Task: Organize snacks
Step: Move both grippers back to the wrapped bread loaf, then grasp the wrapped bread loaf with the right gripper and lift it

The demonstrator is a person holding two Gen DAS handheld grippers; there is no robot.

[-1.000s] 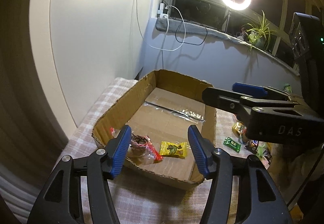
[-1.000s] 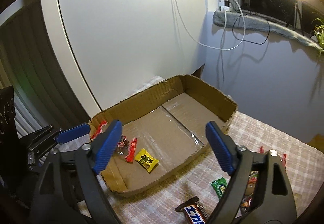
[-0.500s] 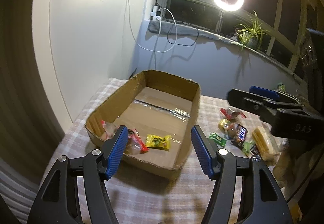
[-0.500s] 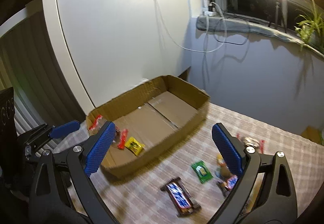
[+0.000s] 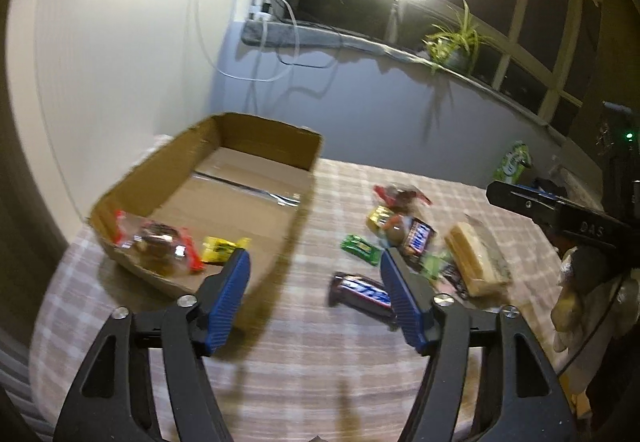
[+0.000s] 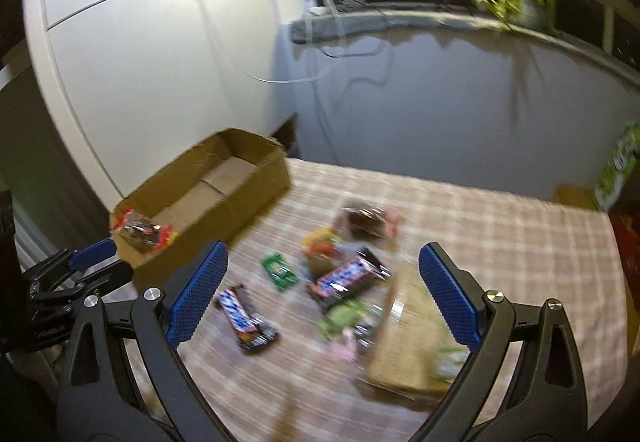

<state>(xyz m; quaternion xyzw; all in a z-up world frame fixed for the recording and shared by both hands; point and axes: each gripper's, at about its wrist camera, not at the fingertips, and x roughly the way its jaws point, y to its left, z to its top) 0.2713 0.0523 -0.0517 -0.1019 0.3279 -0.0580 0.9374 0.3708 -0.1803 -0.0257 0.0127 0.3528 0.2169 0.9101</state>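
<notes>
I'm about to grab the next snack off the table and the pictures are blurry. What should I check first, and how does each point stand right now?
1. Right tongs open and empty: ok, jaws wide apart, nothing between them.
2. Left tongs open and empty: ok.
3. Loose snacks within view: ok, a dark blue-labelled chocolate bar lies apart from the pile on the checked tablecloth.
4. Room in the shallow brown cardboard box: ok, only a clear red-edged packet and a small yellow packet at its near end.
5. Sharp view for aiming: not ok, both views are motion-blurred.
6. Exact grip line on the bar: cannot tell.
</notes>
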